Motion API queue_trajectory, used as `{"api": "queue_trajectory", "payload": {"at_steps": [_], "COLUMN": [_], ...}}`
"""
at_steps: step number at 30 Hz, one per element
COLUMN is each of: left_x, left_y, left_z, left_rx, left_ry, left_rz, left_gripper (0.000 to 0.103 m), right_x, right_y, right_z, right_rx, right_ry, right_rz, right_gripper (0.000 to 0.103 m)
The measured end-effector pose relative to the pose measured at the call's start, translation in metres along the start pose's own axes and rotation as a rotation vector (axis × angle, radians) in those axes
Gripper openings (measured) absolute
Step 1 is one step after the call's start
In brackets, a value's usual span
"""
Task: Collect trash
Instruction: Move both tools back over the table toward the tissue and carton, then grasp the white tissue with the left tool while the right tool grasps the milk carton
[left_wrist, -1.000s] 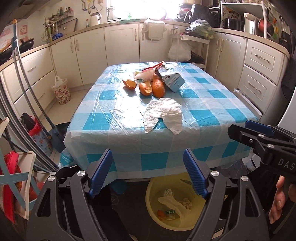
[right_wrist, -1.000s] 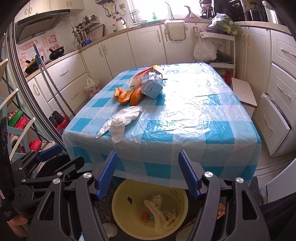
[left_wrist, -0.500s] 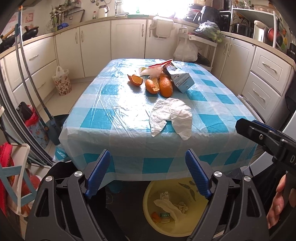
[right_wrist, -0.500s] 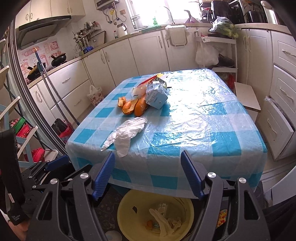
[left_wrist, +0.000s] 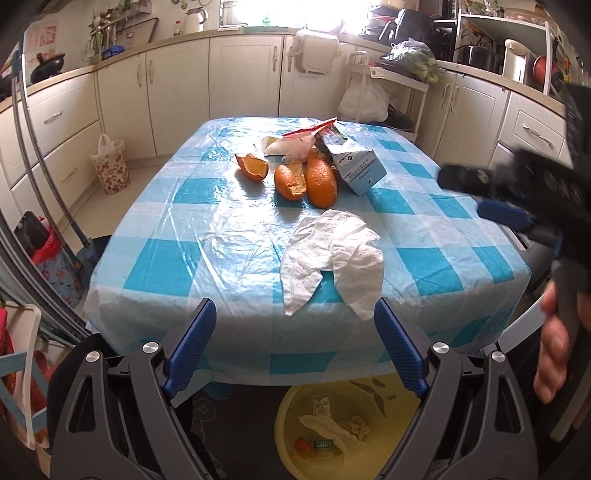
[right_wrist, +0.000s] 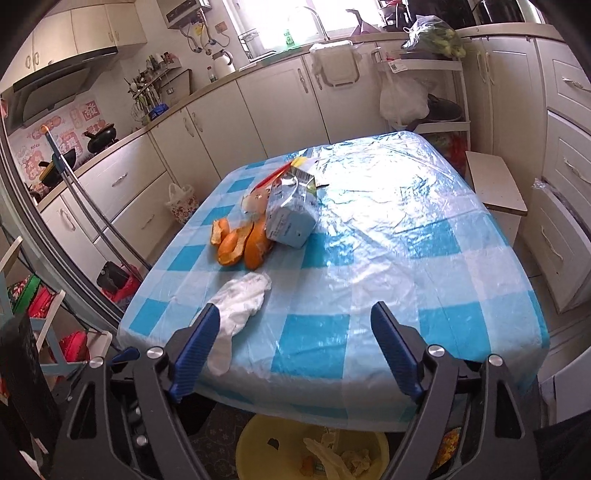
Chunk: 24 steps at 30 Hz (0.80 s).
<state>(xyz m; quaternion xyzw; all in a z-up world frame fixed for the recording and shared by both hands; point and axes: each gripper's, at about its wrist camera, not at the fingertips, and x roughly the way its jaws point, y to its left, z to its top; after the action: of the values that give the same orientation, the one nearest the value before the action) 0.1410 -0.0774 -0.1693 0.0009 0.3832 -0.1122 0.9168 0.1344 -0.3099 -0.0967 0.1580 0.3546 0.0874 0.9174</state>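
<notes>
1. your left gripper (left_wrist: 295, 347) has just been opening, nothing between its jaws
2. your right gripper (right_wrist: 291, 347) likewise
3. the crumpled tissue (left_wrist: 332, 258) lies near the table (left_wrist: 184, 266) edge, yellow bin (left_wrist: 291, 439) below

Cream cabinets (left_wrist: 243, 77) line the back and right of the frame under a pale countertop (right_wrist: 140, 129). Bright daylight floods a window (left_wrist: 295, 11) at top centre. A range hood (right_wrist: 55, 92) hangs upper left; the floor (left_wrist: 147, 177) is light tile.
</notes>
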Motion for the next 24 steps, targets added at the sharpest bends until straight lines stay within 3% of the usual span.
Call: {"api": "queue_trajectory", "payload": {"at_steps": [10, 17, 21, 22, 24], "left_x": [0.035, 0.068, 0.075, 0.076, 0.076], "left_y": [-0.008, -0.016, -0.021, -0.021, -0.024], "left_z": [0.034, 0.047, 0.052, 0.052, 0.053], "left_rx": [0.007, 0.023, 0.03, 0.033, 0.054], "left_ry": [0.01, 0.033, 0.031, 0.03, 0.033], "left_rz": [-0.046, -0.041, -0.045, -0.048, -0.049], "left_gripper": [0.084, 0.084, 0.081, 0.073, 0.058], "right_x": [0.089, 0.131, 0.136, 0.136, 0.14], "right_y": [-0.021, -0.026, -0.023, -0.021, -0.019], "right_z": [0.064, 0.068, 0.07, 0.069, 0.069], "right_rx": [0.166, 0.222, 0.202, 0.197, 0.188], "right_ry": [0.124, 0.196, 0.188, 0.191, 0.212], "right_rz": [0.095, 0.111, 0.126, 0.135, 0.166], "right_gripper": [0.085, 0.085, 0.084, 0.081, 0.059]}}
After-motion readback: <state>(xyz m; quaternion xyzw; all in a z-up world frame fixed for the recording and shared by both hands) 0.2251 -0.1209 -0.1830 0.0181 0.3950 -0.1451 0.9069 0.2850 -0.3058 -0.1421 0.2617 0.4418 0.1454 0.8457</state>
